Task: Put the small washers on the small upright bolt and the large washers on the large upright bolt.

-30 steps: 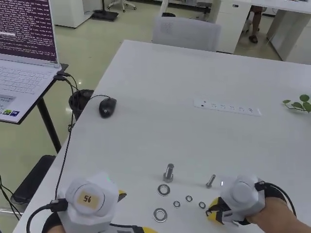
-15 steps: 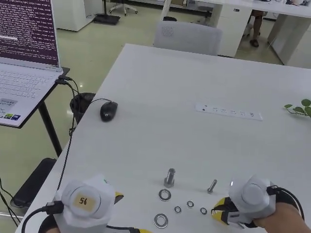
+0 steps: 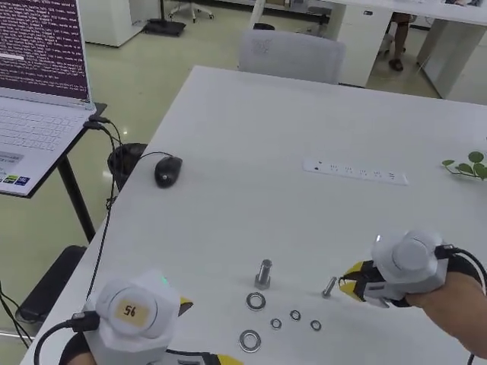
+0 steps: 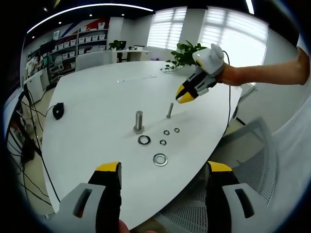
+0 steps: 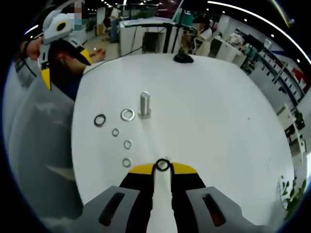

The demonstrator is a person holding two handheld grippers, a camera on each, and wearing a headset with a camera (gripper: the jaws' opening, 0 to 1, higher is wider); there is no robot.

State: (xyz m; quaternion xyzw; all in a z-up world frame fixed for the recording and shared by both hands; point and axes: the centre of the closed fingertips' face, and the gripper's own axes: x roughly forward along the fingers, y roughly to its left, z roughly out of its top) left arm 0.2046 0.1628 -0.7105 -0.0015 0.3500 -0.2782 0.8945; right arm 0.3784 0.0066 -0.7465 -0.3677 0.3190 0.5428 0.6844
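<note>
The large upright bolt point(image 3: 263, 272) and the small upright bolt point(image 3: 329, 286) stand near the table's front edge. Two large washers point(image 3: 256, 301) point(image 3: 249, 340) and three small washers point(image 3: 294, 315) lie flat in front of them. My right gripper point(image 3: 351, 284) hovers just right of the small bolt's top. In the right gripper view, the right gripper point(image 5: 162, 169) is shut on a small washer point(image 5: 162, 165) at its tips. My left gripper point(image 4: 163, 169) is open, low at the front edge, with a large washer point(image 4: 160, 159) just ahead of its jaws.
A black mouse point(image 3: 168, 169) with its cable lies at the table's left side. A white power strip point(image 3: 354, 170) lies further back. A laptop point(image 3: 38, 91) stands on a side stand to the left, a grey chair point(image 3: 289, 53) beyond the table, plant leaves point(image 3: 468, 163) at the right.
My right gripper has risen from beside the small washers and moved back towards the small bolt's top. The left gripper has stayed put.
</note>
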